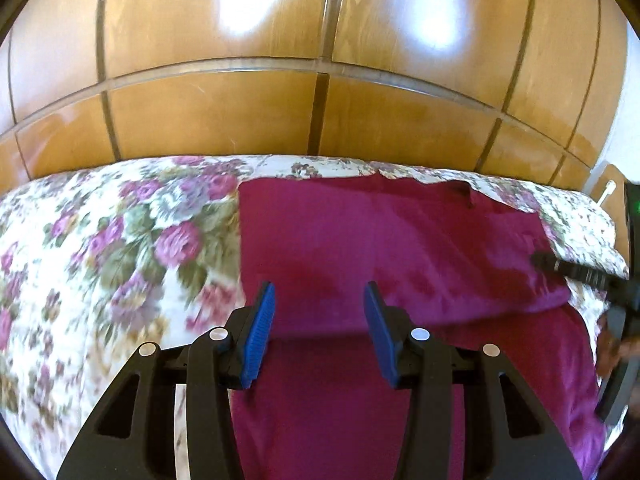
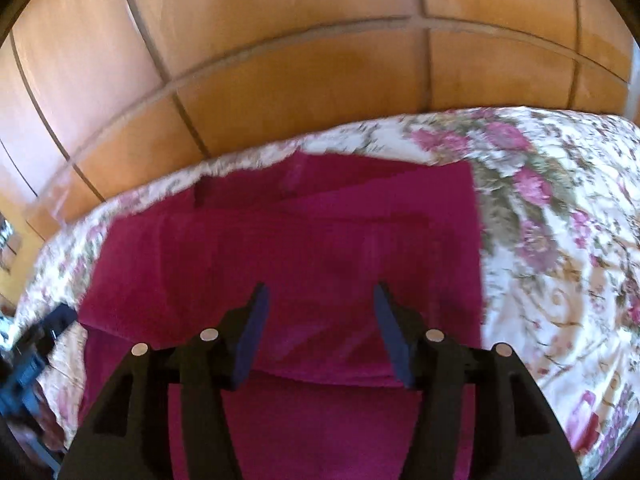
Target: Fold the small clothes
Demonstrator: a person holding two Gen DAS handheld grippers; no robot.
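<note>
A magenta garment (image 1: 400, 236) lies partly folded on the bed's floral bedspread (image 1: 100, 248), in front of the wooden wardrobe (image 1: 320, 112). Above the garment, the left hand-held gripper (image 1: 319, 332) hangs released with nothing between its blue pads. The right hand-held gripper (image 2: 320, 336) is likewise released and empty over the garment.
</note>
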